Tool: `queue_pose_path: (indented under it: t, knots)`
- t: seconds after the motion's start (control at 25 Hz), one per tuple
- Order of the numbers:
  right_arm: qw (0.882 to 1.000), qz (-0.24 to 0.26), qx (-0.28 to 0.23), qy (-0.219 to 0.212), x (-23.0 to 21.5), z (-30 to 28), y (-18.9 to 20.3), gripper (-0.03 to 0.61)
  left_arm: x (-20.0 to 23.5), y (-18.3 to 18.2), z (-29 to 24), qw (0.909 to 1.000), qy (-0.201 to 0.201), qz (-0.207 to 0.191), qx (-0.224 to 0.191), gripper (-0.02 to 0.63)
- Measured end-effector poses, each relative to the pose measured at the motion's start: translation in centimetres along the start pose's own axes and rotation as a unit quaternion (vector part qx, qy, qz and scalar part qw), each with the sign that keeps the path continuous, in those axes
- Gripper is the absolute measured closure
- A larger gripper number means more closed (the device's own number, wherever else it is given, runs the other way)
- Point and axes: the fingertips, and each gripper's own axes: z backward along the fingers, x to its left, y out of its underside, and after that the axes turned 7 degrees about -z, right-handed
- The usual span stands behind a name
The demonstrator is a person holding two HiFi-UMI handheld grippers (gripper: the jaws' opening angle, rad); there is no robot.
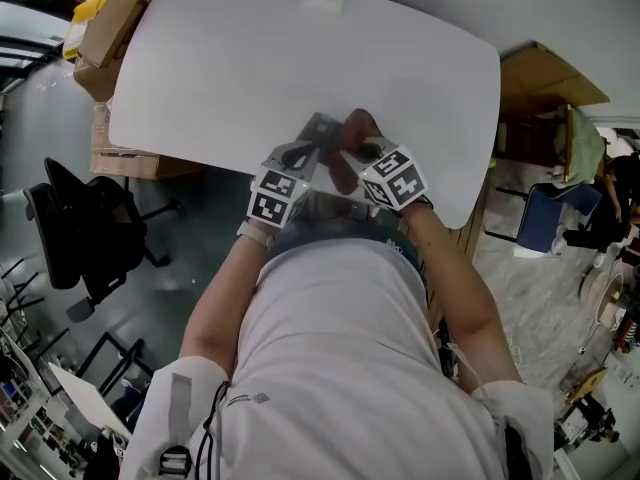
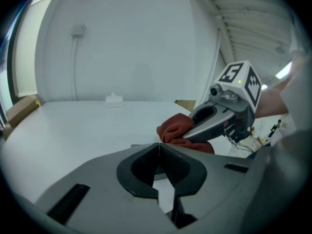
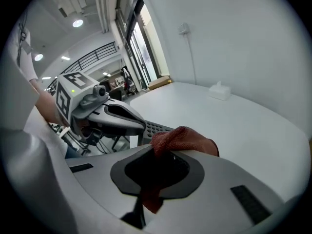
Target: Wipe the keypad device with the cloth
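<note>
Right gripper view: one cloth [image 3: 184, 139] in right claw [image 3: 157, 151], one keypad device [image 3: 157, 128].

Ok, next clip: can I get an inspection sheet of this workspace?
Surface: white table, person working at its near edge.
Job's things: grey keypad device at the left gripper's tips; red-brown cloth bunched right beside it.
Clutter: small white box at the table's far edge.
Grippers: left gripper jaws together, apparently pinching the keypad device's edge; right gripper shut on the cloth.
Cables: one wall cable behind the table.
Surroundings: cardboard boxes and black office chair left of the table; wooden furniture to its right.
</note>
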Motion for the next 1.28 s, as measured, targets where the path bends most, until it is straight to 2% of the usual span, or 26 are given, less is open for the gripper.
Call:
queue_pose_path:
  t: [0.08,0.12,0.28,0.4,0.52,0.84,1.12,1.28]
  knots:
    - [1.0,0.001,0.004,0.0,0.0,-0.7,0.1,0.532,0.1,-0.2,-0.1,0.9994,0.013,0.03,-0.009,0.601]
    - [1.0,-0.002,0.005,-0.001,-0.1,-1.0,0.1,0.532,0.0,-0.4,-0.3,0.9992,0.019,0.032,-0.009,0.602]
    - [1.0,-0.017,0.01,-0.003,-0.5,-2.2,0.4,0.532,-0.7,-0.4,-1.5,0.9998,0.014,0.001,0.016,0.603]
    - [1.0,-0.002,0.012,0.027,-1.5,-3.1,0.5,0.532,-0.6,-0.4,-1.4,1.0,-0.005,-0.004,-0.004,0.603]
    - [0.999,-0.031,0.007,0.034,-2.7,-3.8,0.7,0.532,-0.6,-0.5,-1.3,0.9999,-0.002,-0.008,-0.015,0.603]
    - [0.996,-0.058,0.023,0.059,-5.6,-5.2,1.3,0.532,-0.6,-0.6,-1.3,0.9998,0.001,-0.009,-0.015,0.603]
    - [0.995,-0.072,0.043,0.054,-7.0,-4.9,3.1,0.532,0.3,-0.4,-1.4,0.9998,-0.014,-0.013,0.006,0.604]
    - [0.996,-0.052,0.045,0.056,-6.5,-3.9,4.6,0.532,0.9,-0.7,-1.4,0.9995,-0.011,0.026,-0.014,0.604]
